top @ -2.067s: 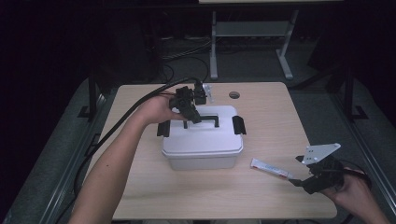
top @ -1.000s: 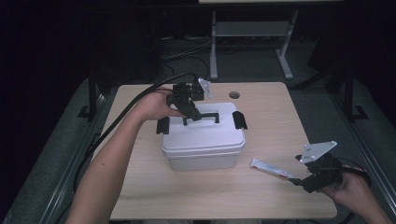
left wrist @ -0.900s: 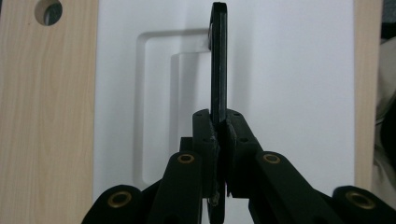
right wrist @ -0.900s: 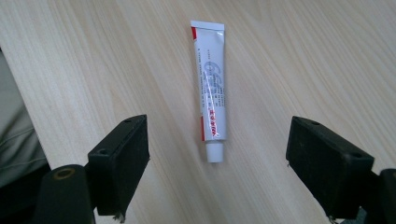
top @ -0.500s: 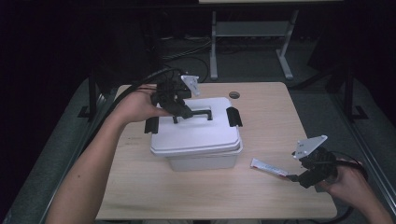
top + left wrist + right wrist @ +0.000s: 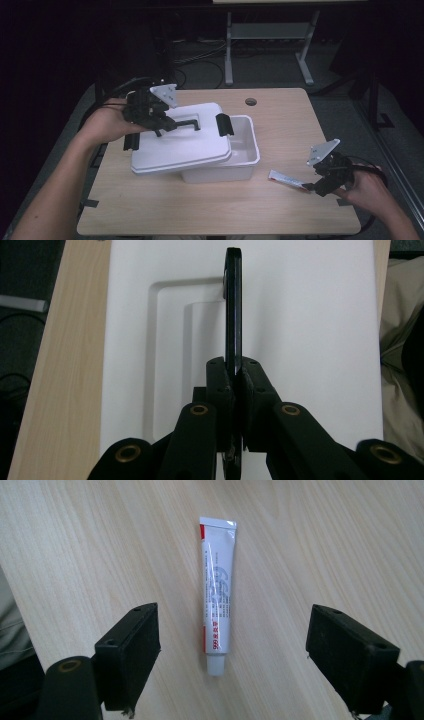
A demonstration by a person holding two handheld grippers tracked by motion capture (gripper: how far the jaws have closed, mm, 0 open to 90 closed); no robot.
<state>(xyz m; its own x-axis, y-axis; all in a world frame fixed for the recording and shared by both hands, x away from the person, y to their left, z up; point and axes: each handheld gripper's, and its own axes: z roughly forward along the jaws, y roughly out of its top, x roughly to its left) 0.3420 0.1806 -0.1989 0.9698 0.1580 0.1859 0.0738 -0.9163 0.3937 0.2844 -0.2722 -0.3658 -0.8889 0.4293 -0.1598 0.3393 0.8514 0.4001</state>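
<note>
Gripping the black handle of the white lid, my left claw is clamped tight on it, holding the lid tilted and shifted leftward off the white storage box, so the box's right part lies uncovered. My right claw hovers low over the tabletop with its jaws spread wide and empty, straddling a small white tube that lies flat on the wood, just right of the box.
</note>
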